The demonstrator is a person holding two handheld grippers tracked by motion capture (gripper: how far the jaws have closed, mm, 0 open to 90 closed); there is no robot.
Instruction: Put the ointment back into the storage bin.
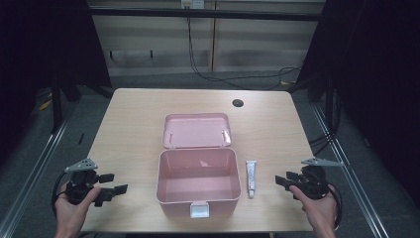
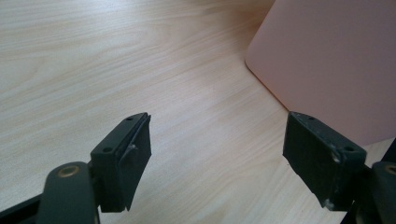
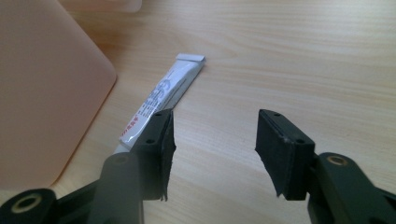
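Pink box sits open mid-bench, tube lying just right of it. Left tongs and right tongs both gape, holding nothing.

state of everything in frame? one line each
pink box: open, lid laid back flat on the table, inside bare
white latch: undone, on the box's near wall
white tube: lying flat on the table right of the box, outside it
left gripper: open, holds nothing
right gripper: open, holds nothing
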